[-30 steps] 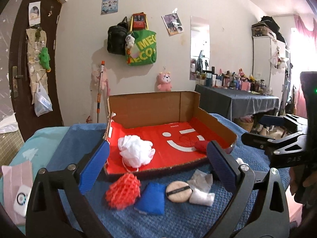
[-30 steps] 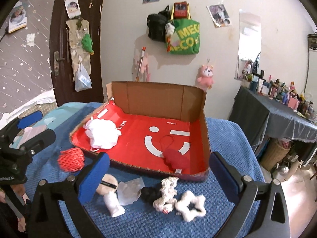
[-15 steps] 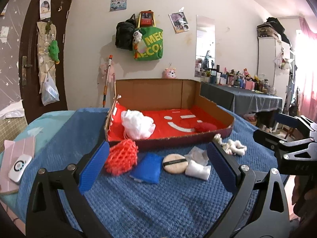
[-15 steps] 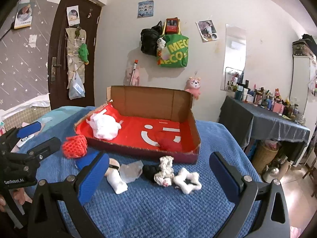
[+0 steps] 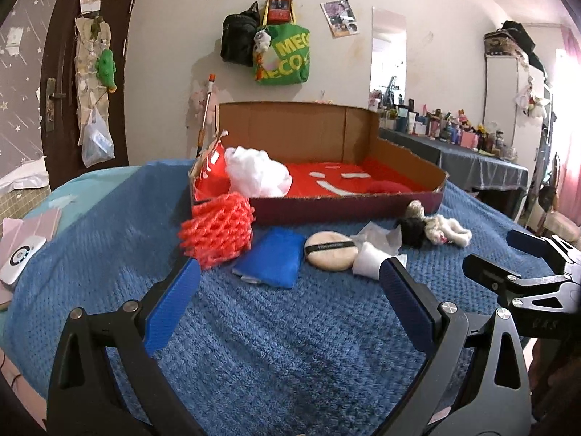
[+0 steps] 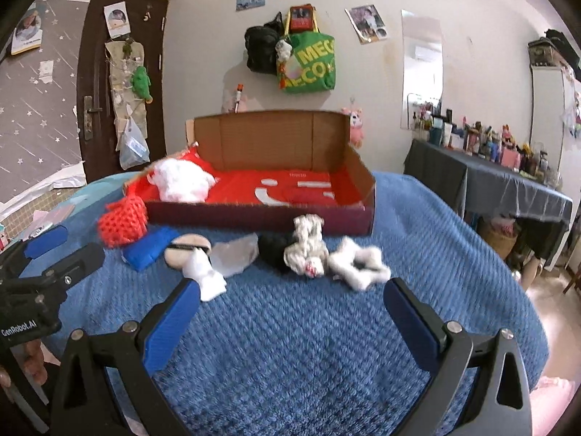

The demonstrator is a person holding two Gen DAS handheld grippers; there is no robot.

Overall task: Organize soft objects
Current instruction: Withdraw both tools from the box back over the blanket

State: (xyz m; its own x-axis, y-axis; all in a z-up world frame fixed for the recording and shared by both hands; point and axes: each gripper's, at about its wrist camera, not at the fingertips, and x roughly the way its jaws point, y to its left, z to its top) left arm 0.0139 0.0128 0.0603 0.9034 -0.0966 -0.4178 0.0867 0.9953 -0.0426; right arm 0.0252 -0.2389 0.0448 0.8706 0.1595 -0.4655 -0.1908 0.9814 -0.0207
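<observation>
A cardboard box (image 5: 406, 165) with a red inside stands on the blue blanket (image 5: 290, 345); a white mesh puff (image 5: 256, 177) and a red soft item (image 5: 388, 187) lie in it. In front lie a red net sponge (image 5: 218, 230), a blue cloth (image 5: 272, 261), a beige powder puff (image 5: 329, 250), white wads (image 5: 374, 254), a black scrunchie (image 5: 410, 230) and fluffy white scrunchies (image 6: 359, 261). My left gripper (image 5: 287, 309) is open and empty, low before the blue cloth. My right gripper (image 6: 290, 319) is open and empty, before the scrunchies (image 6: 305, 247).
A pink case with a white device (image 5: 21, 258) lies at the blanket's left edge. A dark-clothed table with many bottles (image 6: 490, 178) stands at the right. A door (image 6: 109, 83) and hanging bags (image 6: 305, 58) are on the far wall.
Both grippers have dropped lower and closer to the blanket, so the box looks flatter and the loose items nearer. Nothing was picked up; both stay open.
</observation>
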